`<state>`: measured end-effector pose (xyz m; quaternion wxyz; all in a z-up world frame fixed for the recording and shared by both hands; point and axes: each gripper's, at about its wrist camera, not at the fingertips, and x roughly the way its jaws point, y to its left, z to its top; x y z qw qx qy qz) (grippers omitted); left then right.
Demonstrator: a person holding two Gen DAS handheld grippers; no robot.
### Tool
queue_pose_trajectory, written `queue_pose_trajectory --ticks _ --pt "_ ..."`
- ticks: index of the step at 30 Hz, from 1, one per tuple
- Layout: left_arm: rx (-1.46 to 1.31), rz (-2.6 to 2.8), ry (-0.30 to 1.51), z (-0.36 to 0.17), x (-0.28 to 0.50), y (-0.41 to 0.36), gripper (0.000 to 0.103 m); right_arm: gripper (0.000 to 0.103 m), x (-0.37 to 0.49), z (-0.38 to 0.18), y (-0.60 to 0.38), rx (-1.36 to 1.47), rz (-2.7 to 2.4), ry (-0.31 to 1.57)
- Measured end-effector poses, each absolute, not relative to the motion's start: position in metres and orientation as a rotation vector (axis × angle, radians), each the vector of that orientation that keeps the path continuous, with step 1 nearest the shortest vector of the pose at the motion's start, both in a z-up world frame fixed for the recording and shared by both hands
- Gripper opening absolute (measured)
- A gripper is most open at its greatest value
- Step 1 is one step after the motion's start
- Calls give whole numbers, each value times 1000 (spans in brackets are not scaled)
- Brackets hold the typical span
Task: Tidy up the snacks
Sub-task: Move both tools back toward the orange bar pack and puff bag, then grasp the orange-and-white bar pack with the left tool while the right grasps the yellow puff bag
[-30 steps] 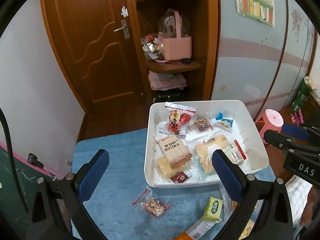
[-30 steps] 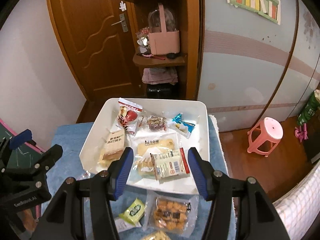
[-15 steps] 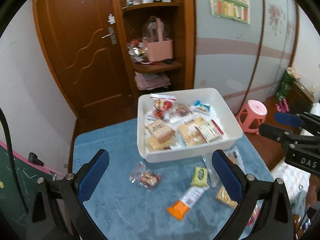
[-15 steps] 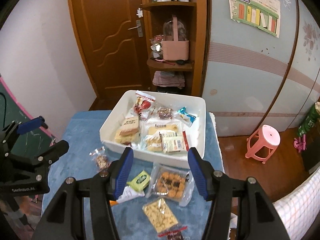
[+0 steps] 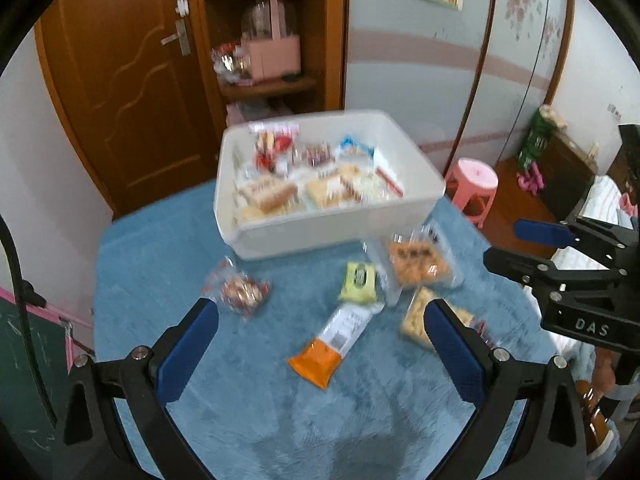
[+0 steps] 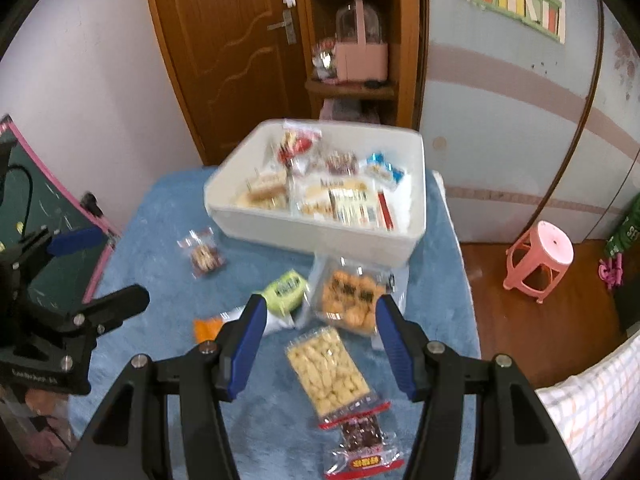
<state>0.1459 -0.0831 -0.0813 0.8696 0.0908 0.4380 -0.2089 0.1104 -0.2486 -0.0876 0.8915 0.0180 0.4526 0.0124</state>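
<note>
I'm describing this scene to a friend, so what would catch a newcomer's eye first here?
First the white bin packed with wrapped snacks, at the far side of the blue cloth. In front of it lie loose packets: a green packet, a clear pack of golden puffs and an orange-ended bar. A pink stool stands on the floor to the right.

I see the bin (image 6: pixel 320 236) at the far end of the table (image 6: pixel 160 216), packets inside. Nearer me, loose packets lie on the table: nut packet (image 6: pixel 203 256) left, cracker bag (image 6: pixel 351 295) right, puff pack (image 6: pixel 327 372) nearest.
</note>
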Motion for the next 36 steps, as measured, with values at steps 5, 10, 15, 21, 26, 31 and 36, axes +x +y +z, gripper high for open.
queue_pose_trajectory --ticks 5,10,15,21,26,31,36 --pt "227 -445 988 -131 155 -94 102 57 112 -133 -252 39 32 1013" --pt "283 -440 1065 -178 165 -104 102 57 116 -177 -252 35 68 1101" --pt "319 -430 1137 -216 178 -106 102 59 119 -211 -246 -24 88 1167" --pt "323 -418 1192 -242 193 -104 102 71 120 -223 -245 -23 114 1167" --pt "325 -424 1214 -255 196 -106 102 73 120 -232 -236 -100 109 1167" --pt "332 -438 1220 -263 196 -111 101 75 118 -243 -226 -198 86 1162" --pt "332 -457 1215 -266 196 -114 98 76 116 -246 -225 -186 87 1148"
